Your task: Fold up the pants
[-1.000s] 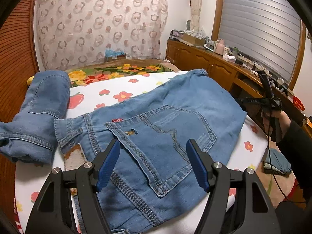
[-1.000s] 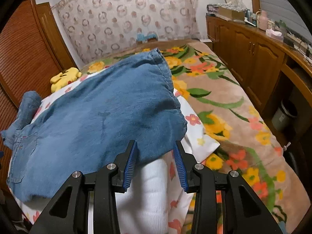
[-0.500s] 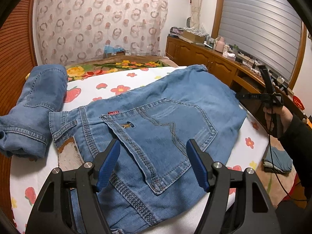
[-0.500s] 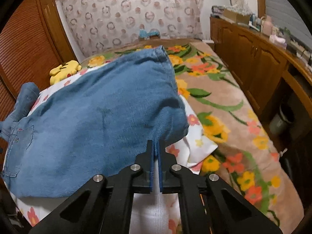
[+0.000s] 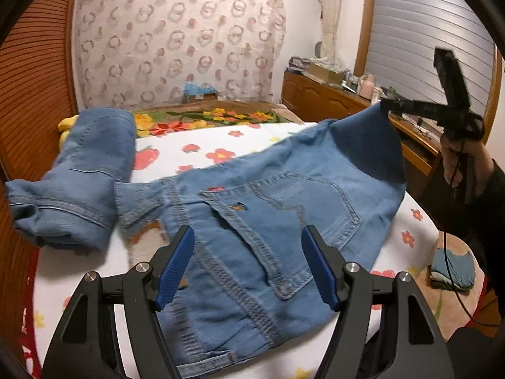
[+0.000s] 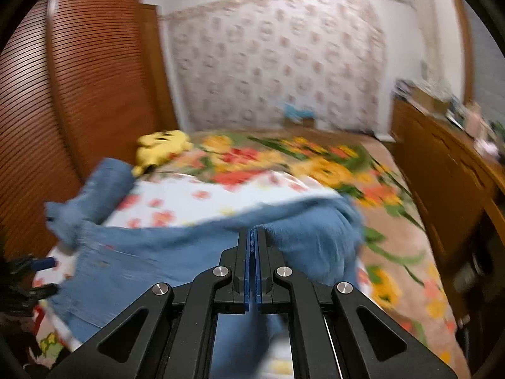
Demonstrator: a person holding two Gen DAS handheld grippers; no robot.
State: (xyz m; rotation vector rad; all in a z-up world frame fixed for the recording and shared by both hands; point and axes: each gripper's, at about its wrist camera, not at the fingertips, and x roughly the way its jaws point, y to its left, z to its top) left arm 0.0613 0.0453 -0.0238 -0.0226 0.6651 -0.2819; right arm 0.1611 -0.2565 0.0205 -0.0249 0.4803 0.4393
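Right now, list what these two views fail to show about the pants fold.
- Right wrist view: motion blur smears the pants; seams and fold lines are unreadable.
- Right wrist view: the right gripper covers the pinched edge; how much denim it holds is hidden.
- Left wrist view: the left gripper and the bottom edge cut off the near end of the pants.
- Left wrist view: items on the sideboard are too small to identify.

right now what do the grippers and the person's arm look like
Both grippers are black, angular frames with triangular cut-outs, silver screw heads and ribbed blue finger pads: left gripper, right gripper. A thin black cable trails below the right hand, which wears a dark sleeve.
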